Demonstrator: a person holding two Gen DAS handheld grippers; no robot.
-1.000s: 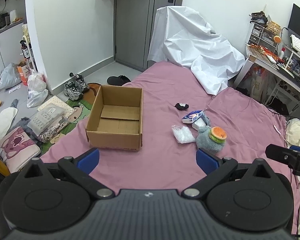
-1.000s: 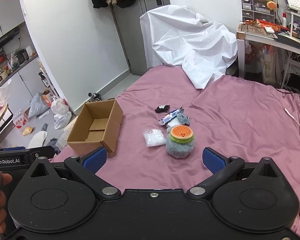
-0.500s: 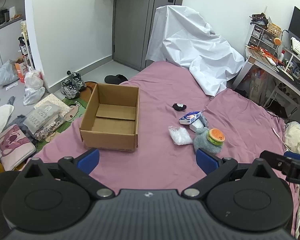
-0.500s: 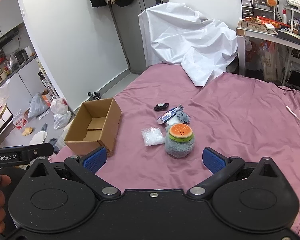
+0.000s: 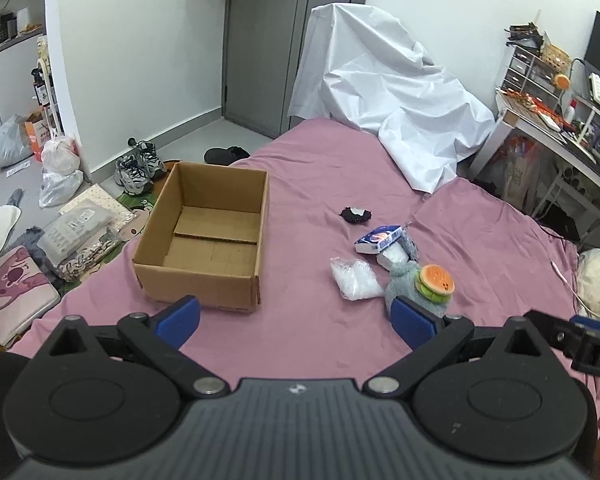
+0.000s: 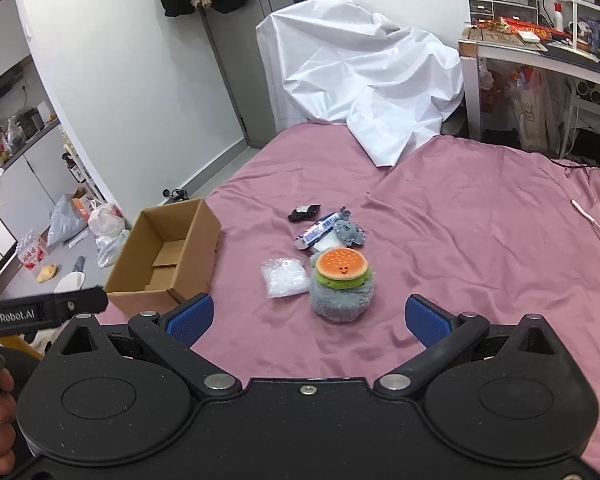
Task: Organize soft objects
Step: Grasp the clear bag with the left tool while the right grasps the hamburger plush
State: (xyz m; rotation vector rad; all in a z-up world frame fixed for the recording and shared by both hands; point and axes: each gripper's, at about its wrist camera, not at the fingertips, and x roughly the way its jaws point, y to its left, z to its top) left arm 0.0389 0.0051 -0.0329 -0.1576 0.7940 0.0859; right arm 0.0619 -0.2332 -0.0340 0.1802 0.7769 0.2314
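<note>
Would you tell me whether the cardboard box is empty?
Empty: the cardboard box stands open-topped, its bare floor showing in both views.

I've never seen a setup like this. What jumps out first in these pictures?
A big pink bed sheet fills the view, with an open, empty cardboard box sitting near its left edge. To the right of the box lies a small cluster of soft things, led by a grey plush toy with a smiling burger on top. Behind, a crumpled white sheet drapes over something by the door.
</note>
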